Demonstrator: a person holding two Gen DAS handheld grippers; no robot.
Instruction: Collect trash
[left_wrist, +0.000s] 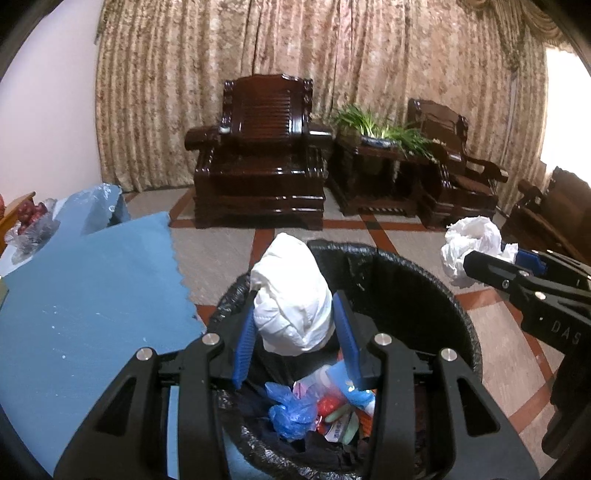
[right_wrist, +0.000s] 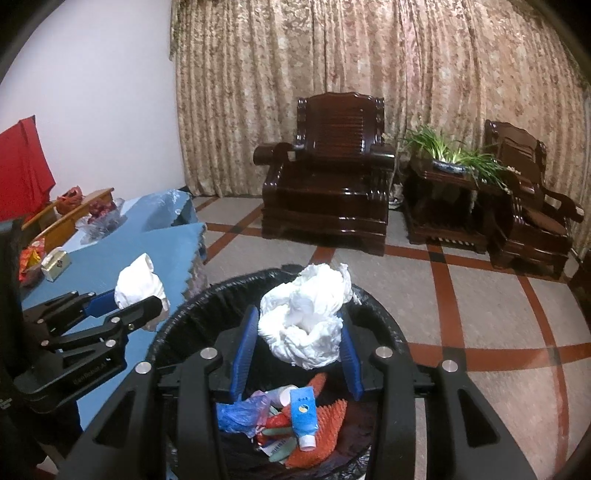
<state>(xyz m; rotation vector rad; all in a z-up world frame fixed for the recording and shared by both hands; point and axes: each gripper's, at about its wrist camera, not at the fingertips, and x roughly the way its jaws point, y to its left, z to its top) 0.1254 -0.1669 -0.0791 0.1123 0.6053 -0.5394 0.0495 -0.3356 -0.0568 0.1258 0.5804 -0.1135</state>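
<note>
White, crumpled tissue wad (left_wrist: 295, 295) sitting pinched between the blue fingers (left_wrist: 243, 339) of the left gripper (left_wrist: 295, 332), hanging just above the near-left part of the bin's opening. Second wad, looser and paper-like (right_wrist: 306, 317), being clamped the same way by the right gripper (right_wrist: 295, 332), poised over the bin's middle. Both sets of fingers clenched on their loads, pads pressing into the paper, nothing let go yet.

Black-lined trash bin (left_wrist: 424, 273) standing directly below both loads, on the floor beside the blue-covered worktop (left_wrist: 92, 288). Already lying inside the bin: a blue plastic bag (right_wrist: 240, 410), a blue tube with a white cap (right_wrist: 304, 417), an orange spiky piece (right_wrist: 328, 413), and other scraps too jumbled to name.

Judging progress: collecting well underway, with a fair heap binned and two pieces carried to the drop point but not yet dropped. Remaining, as far as visible: releasing both wads, then checking the worktop left of the bin, where a small box (right_wrist: 55, 264), bagged fruit (right_wrist: 99, 218) and wooden trays (right_wrist: 74, 212) are resting — unclear whether any of that counts as trash. Floor beyond the bin, toward the dark wooden armchair (right_wrist: 332, 177) and the potted plant (right_wrist: 454, 155), showing no loose litter.
</note>
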